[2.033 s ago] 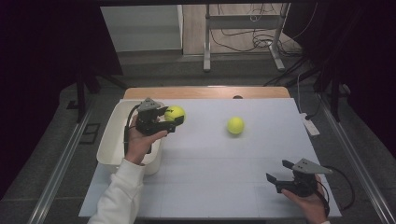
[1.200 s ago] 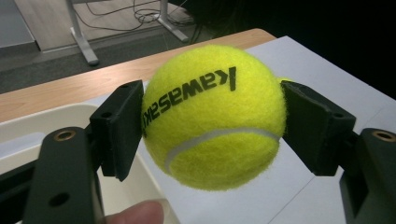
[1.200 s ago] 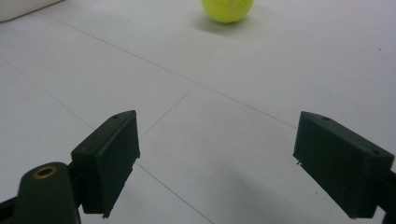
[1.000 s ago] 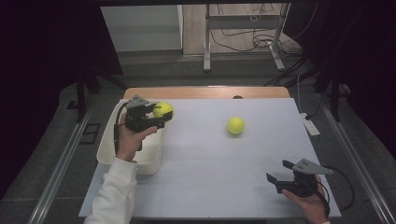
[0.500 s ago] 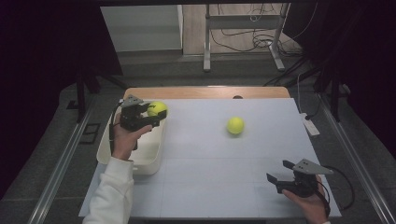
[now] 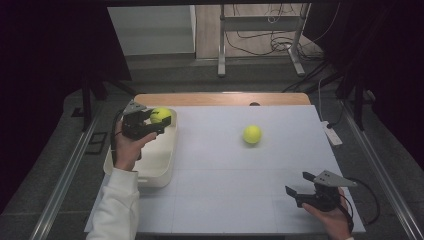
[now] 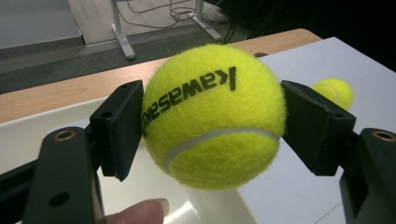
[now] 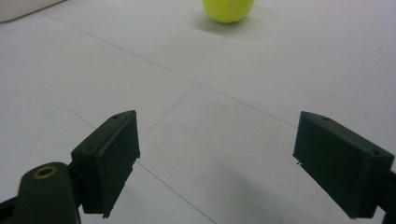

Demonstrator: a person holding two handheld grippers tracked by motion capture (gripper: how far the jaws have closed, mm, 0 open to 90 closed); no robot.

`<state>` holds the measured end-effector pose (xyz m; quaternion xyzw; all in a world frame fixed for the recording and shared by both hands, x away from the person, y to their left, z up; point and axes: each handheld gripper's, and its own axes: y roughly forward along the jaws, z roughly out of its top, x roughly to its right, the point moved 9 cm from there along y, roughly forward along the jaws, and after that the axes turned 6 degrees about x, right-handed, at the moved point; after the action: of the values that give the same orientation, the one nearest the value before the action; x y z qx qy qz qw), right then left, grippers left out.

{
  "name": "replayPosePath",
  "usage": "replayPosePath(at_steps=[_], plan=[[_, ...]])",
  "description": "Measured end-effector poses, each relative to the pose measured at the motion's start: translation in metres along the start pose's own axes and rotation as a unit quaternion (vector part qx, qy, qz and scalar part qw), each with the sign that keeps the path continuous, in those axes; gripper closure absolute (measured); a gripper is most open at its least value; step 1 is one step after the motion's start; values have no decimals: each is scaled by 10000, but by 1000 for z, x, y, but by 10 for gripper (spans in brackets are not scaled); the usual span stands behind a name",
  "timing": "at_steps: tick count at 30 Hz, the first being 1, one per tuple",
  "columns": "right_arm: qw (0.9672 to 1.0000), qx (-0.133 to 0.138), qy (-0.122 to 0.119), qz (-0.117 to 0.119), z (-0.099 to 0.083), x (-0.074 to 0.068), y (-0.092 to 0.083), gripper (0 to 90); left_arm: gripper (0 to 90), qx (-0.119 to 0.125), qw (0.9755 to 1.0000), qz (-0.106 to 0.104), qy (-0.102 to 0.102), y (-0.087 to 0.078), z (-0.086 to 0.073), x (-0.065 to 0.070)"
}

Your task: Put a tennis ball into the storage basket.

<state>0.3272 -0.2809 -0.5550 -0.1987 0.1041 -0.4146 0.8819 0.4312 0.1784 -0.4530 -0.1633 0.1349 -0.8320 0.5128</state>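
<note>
Evidently the left gripper (image 6: 150,124) is pinching a ball (image 7: 214,114) squarely between its jaws, holding it above the far end of the tub (image 6: 165,165) that lies beneath it. To drop it well, I judge the jaws should be brought lower over the tub's hollow, clear of the rim just ahead, then spread slowly so the ball falls straight and does not bounce out. The right gripper (image 6: 312,192) sits low over the table (image 6: 220,200) with jaws spread and empty; a second ball (image 6: 252,134) lies well ahead of it, a likely next pick.
</note>
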Motion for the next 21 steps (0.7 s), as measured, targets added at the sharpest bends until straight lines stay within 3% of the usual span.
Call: replayPosePath(at_steps=[4, 21], plan=[[10000, 8, -1, -3, 0, 0, 0, 146, 268, -43, 9999, 132, 50, 1, -2, -5], [10000, -46, 2, -64, -2, 1, -1, 147, 268, -18, 9996, 278, -105, -2, -3, -23]])
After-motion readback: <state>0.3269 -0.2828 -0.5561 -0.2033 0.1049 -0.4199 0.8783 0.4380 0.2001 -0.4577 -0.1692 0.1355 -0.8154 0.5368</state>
